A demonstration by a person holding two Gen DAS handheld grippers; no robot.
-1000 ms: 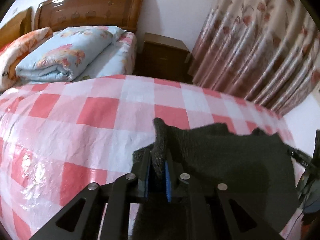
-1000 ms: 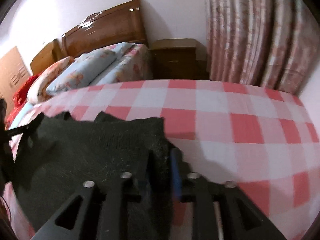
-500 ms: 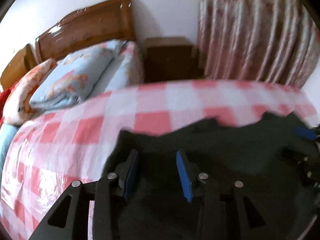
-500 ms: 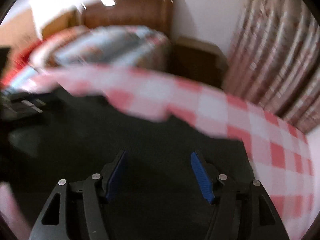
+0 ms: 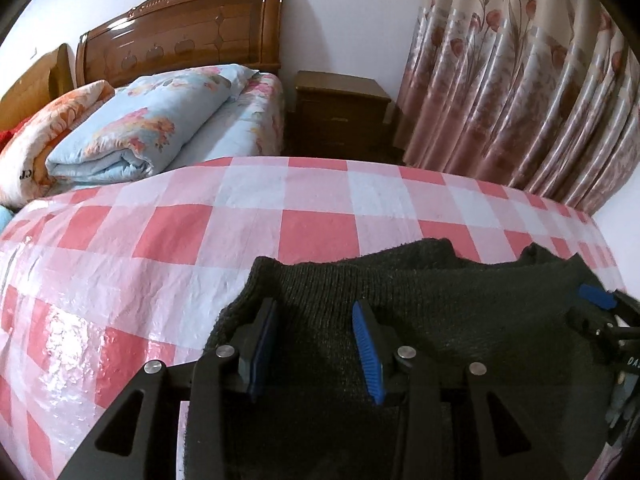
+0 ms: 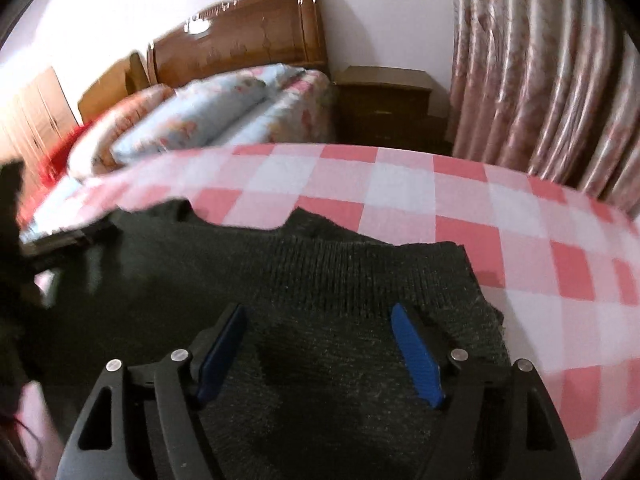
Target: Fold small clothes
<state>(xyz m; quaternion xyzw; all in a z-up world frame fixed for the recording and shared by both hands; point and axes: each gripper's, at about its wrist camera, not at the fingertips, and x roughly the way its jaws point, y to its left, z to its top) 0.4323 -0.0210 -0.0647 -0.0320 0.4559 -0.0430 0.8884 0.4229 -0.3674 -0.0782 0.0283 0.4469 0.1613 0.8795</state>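
A dark knitted garment (image 5: 420,304) lies flat on the red-and-white checked cover (image 5: 280,216), at its near edge. My left gripper (image 5: 314,312) is open and empty above the garment's left part. My right gripper (image 6: 318,314) is open and empty above the garment's right part (image 6: 340,280). The right gripper's blue pad also shows at the right edge of the left wrist view (image 5: 596,296). The garment's near part is hidden under both grippers.
Behind the checked surface stands a bed with a wooden headboard (image 5: 180,40) and folded quilts (image 5: 140,128). A dark wooden nightstand (image 5: 340,108) stands beside it. Floral curtains (image 5: 520,80) hang at the right. The checked cover (image 6: 460,208) extends beyond the garment.
Both grippers were shut on the garment's top corners a second ago. They have opened and let go, and the garment now lies flat on the cover.
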